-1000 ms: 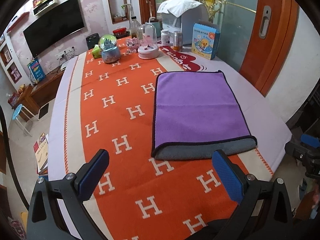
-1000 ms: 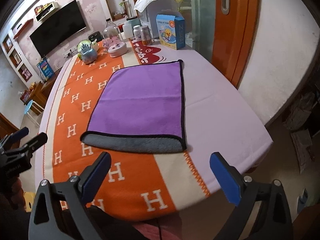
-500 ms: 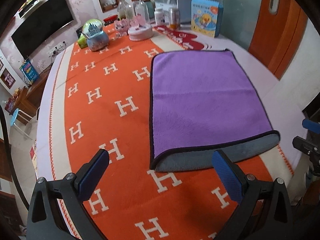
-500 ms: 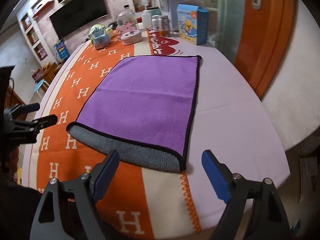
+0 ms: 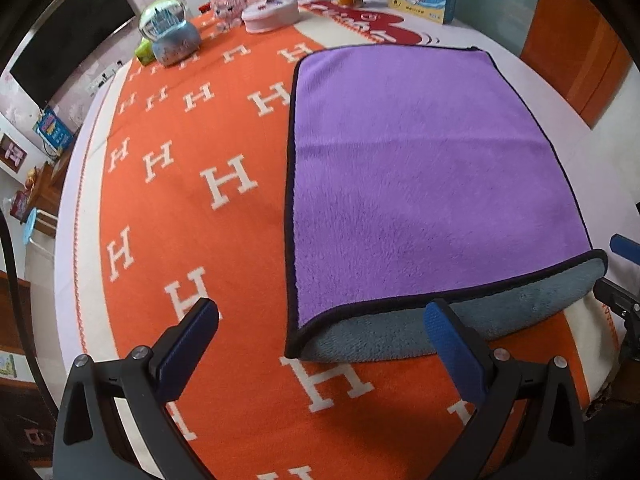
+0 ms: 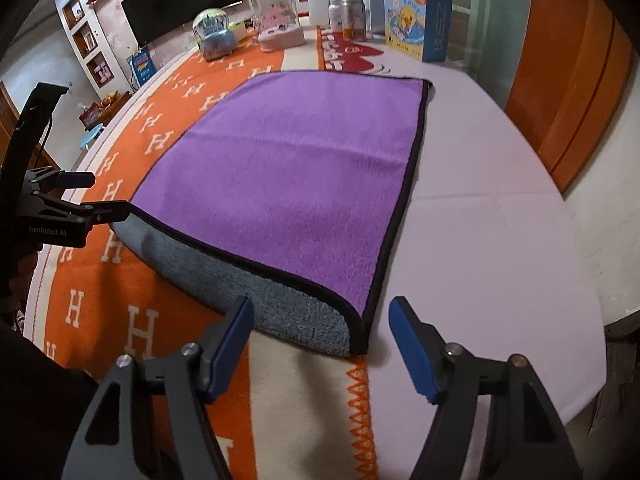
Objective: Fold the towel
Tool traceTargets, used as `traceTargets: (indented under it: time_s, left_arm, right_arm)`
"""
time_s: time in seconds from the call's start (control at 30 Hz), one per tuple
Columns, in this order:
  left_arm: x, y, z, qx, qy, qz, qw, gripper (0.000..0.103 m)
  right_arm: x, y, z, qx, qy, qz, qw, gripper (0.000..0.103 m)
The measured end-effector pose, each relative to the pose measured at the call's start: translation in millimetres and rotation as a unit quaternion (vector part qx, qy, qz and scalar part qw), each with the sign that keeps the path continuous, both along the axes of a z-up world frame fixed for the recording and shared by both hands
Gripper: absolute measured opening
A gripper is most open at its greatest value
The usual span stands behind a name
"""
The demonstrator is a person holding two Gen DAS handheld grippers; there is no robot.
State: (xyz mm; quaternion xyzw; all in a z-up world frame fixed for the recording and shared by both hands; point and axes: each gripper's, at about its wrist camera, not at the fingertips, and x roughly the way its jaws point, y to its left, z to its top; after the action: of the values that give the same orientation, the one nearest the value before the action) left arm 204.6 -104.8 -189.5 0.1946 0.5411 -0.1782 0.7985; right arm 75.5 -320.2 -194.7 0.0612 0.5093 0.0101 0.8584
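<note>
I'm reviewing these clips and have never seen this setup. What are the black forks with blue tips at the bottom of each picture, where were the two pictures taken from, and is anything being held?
There is no robot here: a person holds a two-finger gripper in each hand, each with a fisheye camera looking along its fingers. One picture comes from the left gripper, the other from the right gripper. The blue tips are the finger pads.

On the orange H-patterned tablecloth lies a purple towel, already folded once: its grey underside shows along the near fold. Both grippers are open, hold nothing, and point at the towel's two near corners. At the far end stand a snow globe, some jars and a blue box with a duck.
</note>
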Motion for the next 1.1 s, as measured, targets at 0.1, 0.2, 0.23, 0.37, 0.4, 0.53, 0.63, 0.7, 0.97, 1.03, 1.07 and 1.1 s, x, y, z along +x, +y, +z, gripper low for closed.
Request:
traceTargets:
  time_s: [0.1,0.2,0.23,0.37,0.4,0.53,0.63,0.7,0.97,1.03,1.07,1.1]
  left_arm:
    - [1,-2,-8,0.003,0.01,0.001,0.9999,0.101]
    - [1,-4,-14,0.006,0.022,0.002,0.9997,0.098]
    - [1,-4,-16,0.006,0.023,0.002,0.9997,0.097]
    - [-2,-6,-21,0.005,0.033,0.001,0.9994,0.087]
    - [-3,-6,-21,0.003,0.034,0.001,0.9994,0.084]
    - [-6,-5,-20,0.0,0.035,0.004,0.9994,0.074]
    - [-7,-5,-20,-0.004,0.038,0.005,0.9993,0.063]
    - [-8,-5,-19,-0.003,0.036,0.006,0.9993,0.055]
    - [-1,8,-18,-0.007,0.037,0.031,0.9988,0.016]
    - [2,11,-19,-0.005,0.04,0.037,0.9985,0.012]
    - [3,13,-19,-0.006,0.045,0.041,0.9981,0.011]
    - [6,14,-19,-0.011,0.049,0.045,0.9977,0.01]
  right_arm:
    - [2,-5,-6,0.015,0.008,0.0,1.0,0.063]
    - [1,-7,-9,0.033,0.012,0.001,0.999,0.054]
    - [1,-7,-11,0.034,0.015,0.002,0.999,0.052]
    - [0,-6,-12,0.036,0.018,0.003,0.999,0.043]
    - [0,-6,-12,0.035,0.018,0.003,0.999,0.042]
    - [-1,-6,-12,0.033,0.017,0.001,0.999,0.032]
    - [-3,-7,-11,0.033,0.015,-0.001,0.999,0.021]
    - [-5,-7,-9,0.035,0.012,-0.002,0.999,0.02]
    - [-5,-8,-8,0.034,0.011,-0.002,0.999,0.007]
    - [-4,-9,-8,0.034,0.011,-0.003,0.999,0.006]
    - [-4,-10,-8,0.035,0.01,-0.003,0.999,0.005]
    - [-4,-10,-7,0.037,0.008,-0.003,0.999,0.005]
